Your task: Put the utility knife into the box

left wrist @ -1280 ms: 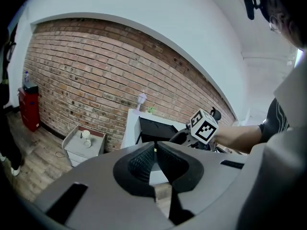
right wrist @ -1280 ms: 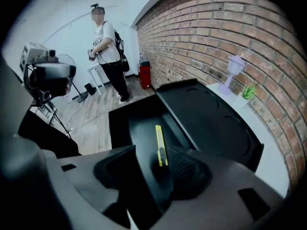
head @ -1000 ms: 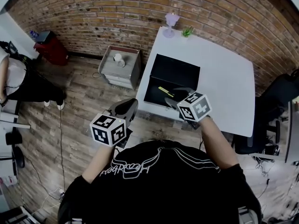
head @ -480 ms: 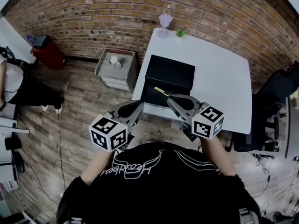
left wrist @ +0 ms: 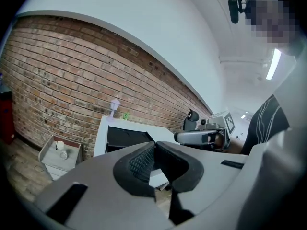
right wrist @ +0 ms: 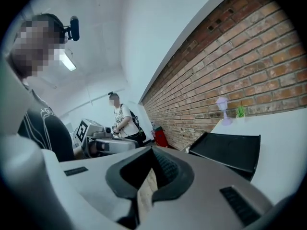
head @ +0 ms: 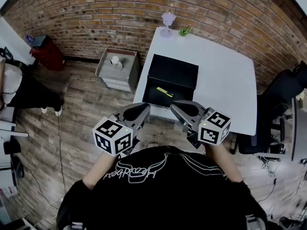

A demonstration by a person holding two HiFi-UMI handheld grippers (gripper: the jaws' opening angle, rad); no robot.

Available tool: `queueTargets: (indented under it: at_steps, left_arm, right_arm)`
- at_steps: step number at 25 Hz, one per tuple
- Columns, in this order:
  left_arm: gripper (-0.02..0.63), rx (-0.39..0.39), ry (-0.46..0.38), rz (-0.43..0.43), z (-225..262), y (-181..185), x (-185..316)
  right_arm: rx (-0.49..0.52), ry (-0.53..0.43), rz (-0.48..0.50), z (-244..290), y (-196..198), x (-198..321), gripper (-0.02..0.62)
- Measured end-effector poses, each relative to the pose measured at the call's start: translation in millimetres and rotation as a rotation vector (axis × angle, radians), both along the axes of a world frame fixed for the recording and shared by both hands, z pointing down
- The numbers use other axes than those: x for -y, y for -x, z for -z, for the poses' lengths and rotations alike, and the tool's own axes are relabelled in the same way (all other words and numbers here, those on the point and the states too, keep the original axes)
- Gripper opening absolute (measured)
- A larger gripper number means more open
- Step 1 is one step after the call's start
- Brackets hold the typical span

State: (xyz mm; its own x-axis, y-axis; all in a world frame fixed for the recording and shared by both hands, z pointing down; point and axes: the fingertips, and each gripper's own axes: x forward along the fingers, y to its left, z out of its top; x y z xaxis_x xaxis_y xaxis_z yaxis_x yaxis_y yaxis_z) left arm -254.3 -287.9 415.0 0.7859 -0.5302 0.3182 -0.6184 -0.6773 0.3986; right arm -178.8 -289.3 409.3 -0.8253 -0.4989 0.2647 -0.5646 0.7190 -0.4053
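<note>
Since the utility knife [head: 164, 92] lies inside the box [head: 173, 72], I judge the task done. My left gripper [head: 144, 109] and right gripper [head: 175, 106] hang near the box, both closed and empty.

A red brick wall [head: 96, 13] runs ahead of the left gripper [head: 144, 107] and the right gripper [head: 173, 105]; a white table [head: 225, 80] stands just beyond them; a grey cabinet [head: 125, 72] sits ahead-left of the left gripper on wood-plank floor [head: 81, 104]; a black office chair [head: 283, 95] stands well off the right gripper's right.
</note>
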Motion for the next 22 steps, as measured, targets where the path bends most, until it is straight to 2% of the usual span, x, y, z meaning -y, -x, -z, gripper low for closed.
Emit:
queueTargets:
  at_steps: [6,12,22]
  left_arm:
    - [0.038,0.012,-0.001,0.012,-5.2,-5.2,7.5]
    - [0.038,0.045,0.027,0.008,-14.5,-7.6,13.2]
    - [0.038,0.072,0.006,0.008,-7.7,-10.4,23.1]
  right_arm:
    - [-0.039,0.015,-0.007,-14.5,-13.9,-3.0,0.002]
    - [-0.02,0.024,-0.014,-25.0,-17.9,-1.0,0.002]
    - [-0.021,-0.017,0.01,-15.6,-22.1,8.6,0.002]
